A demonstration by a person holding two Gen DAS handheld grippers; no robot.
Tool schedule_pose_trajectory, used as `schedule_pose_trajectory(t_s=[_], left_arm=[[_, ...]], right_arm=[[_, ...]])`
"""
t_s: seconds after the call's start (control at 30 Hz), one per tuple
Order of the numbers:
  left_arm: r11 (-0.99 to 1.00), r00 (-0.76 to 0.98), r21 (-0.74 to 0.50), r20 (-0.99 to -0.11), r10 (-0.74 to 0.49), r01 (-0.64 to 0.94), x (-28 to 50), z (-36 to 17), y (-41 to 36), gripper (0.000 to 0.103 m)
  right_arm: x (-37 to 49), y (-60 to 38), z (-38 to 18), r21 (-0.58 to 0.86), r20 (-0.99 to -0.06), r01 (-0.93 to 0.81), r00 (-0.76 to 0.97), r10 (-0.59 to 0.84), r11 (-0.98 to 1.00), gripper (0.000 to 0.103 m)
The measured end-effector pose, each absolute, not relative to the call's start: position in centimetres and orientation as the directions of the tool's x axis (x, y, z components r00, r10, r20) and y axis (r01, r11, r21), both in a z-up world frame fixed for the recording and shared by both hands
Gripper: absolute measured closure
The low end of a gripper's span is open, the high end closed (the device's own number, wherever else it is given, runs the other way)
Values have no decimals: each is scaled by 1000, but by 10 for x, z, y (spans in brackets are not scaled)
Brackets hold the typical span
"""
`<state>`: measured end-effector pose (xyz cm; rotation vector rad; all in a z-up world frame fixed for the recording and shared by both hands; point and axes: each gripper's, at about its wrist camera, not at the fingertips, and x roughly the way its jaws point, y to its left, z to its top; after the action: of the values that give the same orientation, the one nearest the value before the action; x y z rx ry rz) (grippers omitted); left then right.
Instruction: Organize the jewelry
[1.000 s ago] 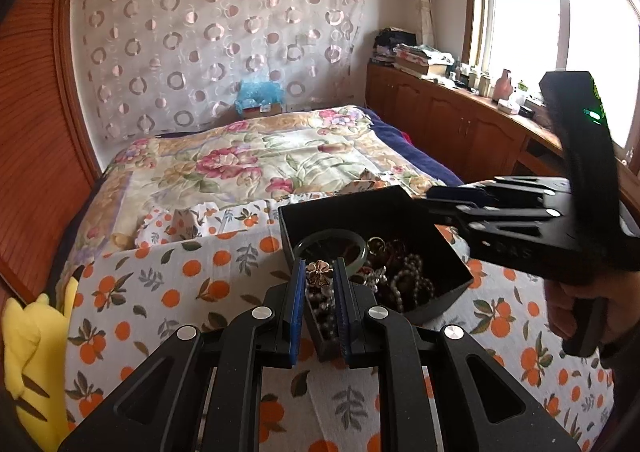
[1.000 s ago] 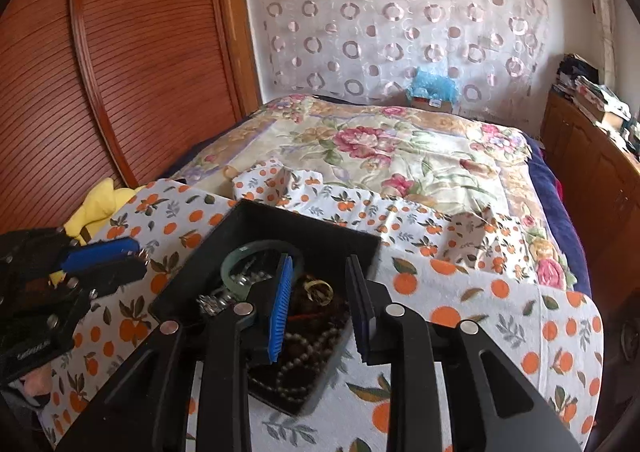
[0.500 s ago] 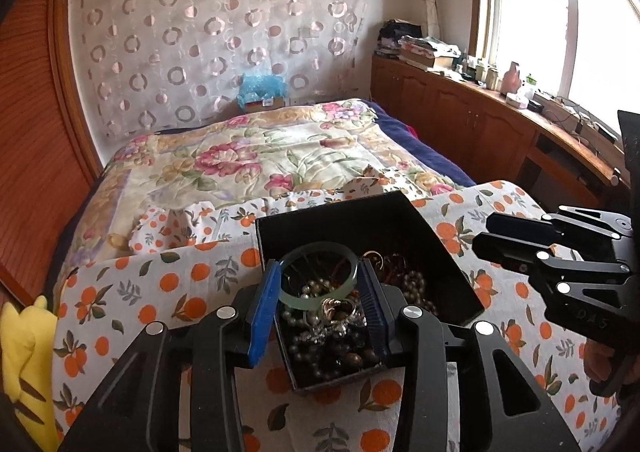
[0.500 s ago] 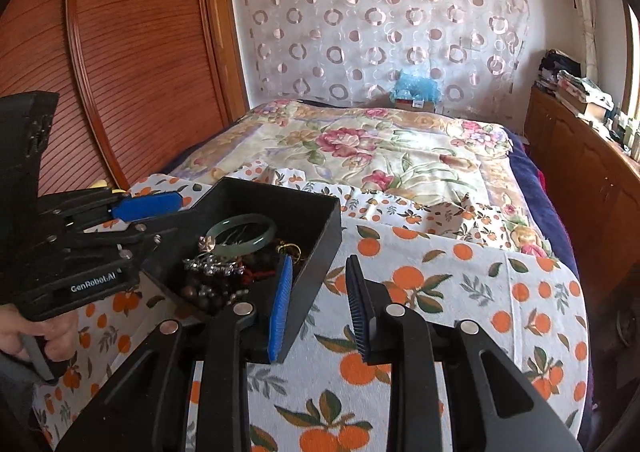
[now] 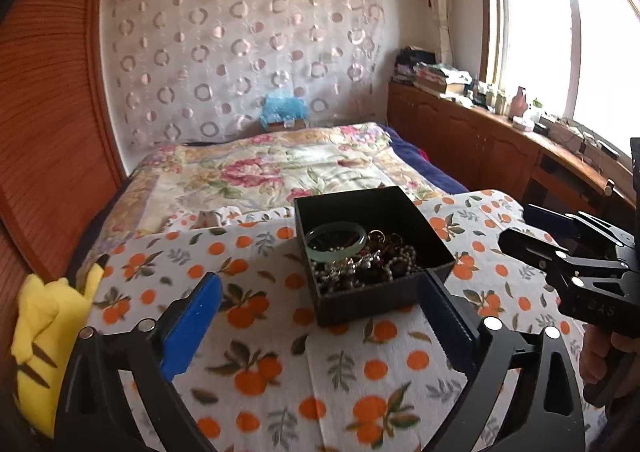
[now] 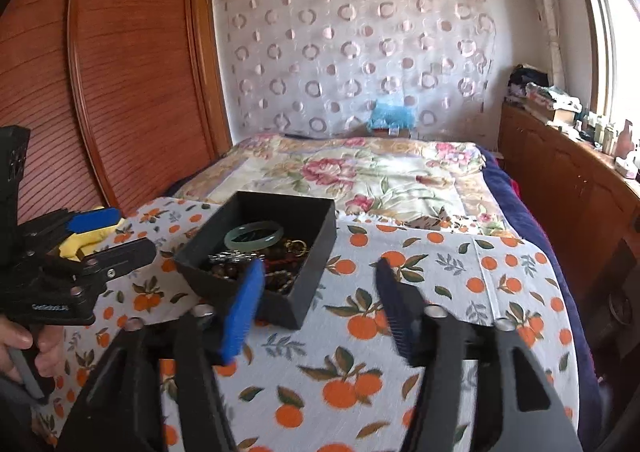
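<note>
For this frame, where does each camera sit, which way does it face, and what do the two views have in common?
Left wrist: on the left gripper, facing up the bed; its jaws are opening, empty, toward the black box; right gripper and hand at the right edge.
Right wrist: on the right gripper, jaws opening, empty; box left of centre; left gripper at the left edge.
Shared: box, jade bangle, orange-print cloth, floral quilt.

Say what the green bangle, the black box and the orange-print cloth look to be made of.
Green bangle: jade or glass by its look, pale, translucent, glossy.
Black box: probably stiff card or plastic; matte, flat walls, sharp corners.
Orange-print cloth: thin woven fabric, matte; it creases and drapes over the bed edge.
</note>
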<state>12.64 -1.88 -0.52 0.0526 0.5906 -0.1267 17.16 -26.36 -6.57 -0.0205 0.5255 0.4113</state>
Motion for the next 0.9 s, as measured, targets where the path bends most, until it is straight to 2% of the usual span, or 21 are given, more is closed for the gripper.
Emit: schedule_pose_trajectory(t_s=[0.07,0.17,0.23,0.9], left_arm=[[993,828,14,-553,-91,118,114,-3,-17,8],[994,833,5,-546,-85,105,97,-1,-15,8],[996,838,11,-541,-70,91,84,-1,-14,8],[999,846,-6,-532,-46,50,57,-5,-8,8]], right_arm=[[158,-265,-63,75,-473,-379,801,368,922,17],[142,-266,-57,70,-448,-372,817,363,925,6],[132,-270,-55,70,-434,-364,827,357,929,3],[110,-273,-51,80,-406,-341,847,343,937,3]])
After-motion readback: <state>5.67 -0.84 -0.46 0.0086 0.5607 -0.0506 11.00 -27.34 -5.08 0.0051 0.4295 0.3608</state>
